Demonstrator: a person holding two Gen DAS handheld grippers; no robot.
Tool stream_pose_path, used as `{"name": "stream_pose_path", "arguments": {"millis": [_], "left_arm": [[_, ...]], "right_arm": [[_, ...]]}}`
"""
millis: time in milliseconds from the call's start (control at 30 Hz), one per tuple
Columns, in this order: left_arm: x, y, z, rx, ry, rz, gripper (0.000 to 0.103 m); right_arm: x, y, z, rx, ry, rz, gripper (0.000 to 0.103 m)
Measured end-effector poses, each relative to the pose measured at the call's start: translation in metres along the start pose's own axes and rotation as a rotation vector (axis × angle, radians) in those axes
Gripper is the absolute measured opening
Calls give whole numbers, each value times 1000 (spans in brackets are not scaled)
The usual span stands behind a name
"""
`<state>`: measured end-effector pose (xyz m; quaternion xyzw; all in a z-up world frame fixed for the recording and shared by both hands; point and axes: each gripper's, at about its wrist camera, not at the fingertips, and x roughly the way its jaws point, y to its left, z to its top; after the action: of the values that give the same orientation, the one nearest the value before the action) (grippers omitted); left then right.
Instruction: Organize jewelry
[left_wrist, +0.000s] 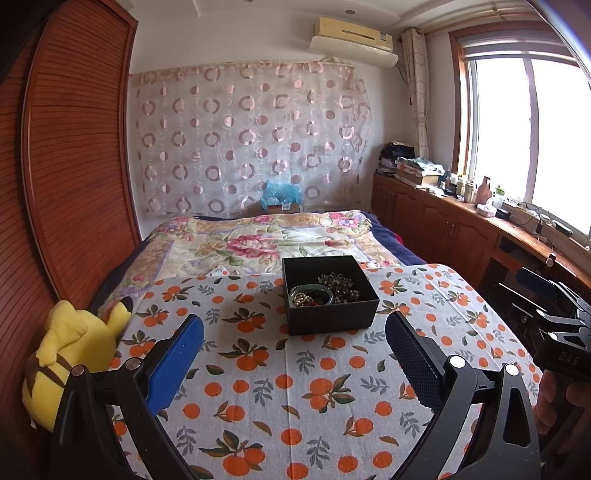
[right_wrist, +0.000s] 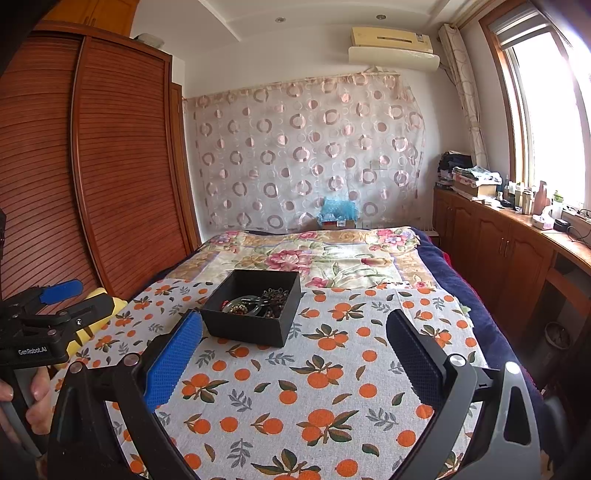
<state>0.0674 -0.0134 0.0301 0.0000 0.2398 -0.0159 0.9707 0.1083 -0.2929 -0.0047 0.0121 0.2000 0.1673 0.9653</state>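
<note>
Orange-print cloth (left_wrist: 280, 387), black jewelry box (left_wrist: 328, 314) ahead of gaping left hand-held gripper (left_wrist: 295, 332)

An orange-print cloth (left_wrist: 288, 387) covers the near end of the bed, and a floral quilt (left_wrist: 258, 240) lies beyond it toward the head. At the bed's left edge a yellow plush toy (left_wrist: 70, 354) leans against the slatted wooden wardrobe (left_wrist: 74, 166). A sheer curtain with pink rings (left_wrist: 251, 136) hangs on the far wall, under an air conditioner (left_wrist: 352, 37). Along the right, low wooden cabinets (left_wrist: 436, 221) beneath the window (left_wrist: 524, 122) carry stacked clothes and small bottles.
</note>
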Motion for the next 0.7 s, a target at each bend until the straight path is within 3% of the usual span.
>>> {"name": "stream_pose_path", "arguments": {"millis": [700], "left_arm": [[0, 0, -2, 1, -1, -1, 95]], "right_arm": [[0, -1, 1, 1, 1, 0, 100]]}}
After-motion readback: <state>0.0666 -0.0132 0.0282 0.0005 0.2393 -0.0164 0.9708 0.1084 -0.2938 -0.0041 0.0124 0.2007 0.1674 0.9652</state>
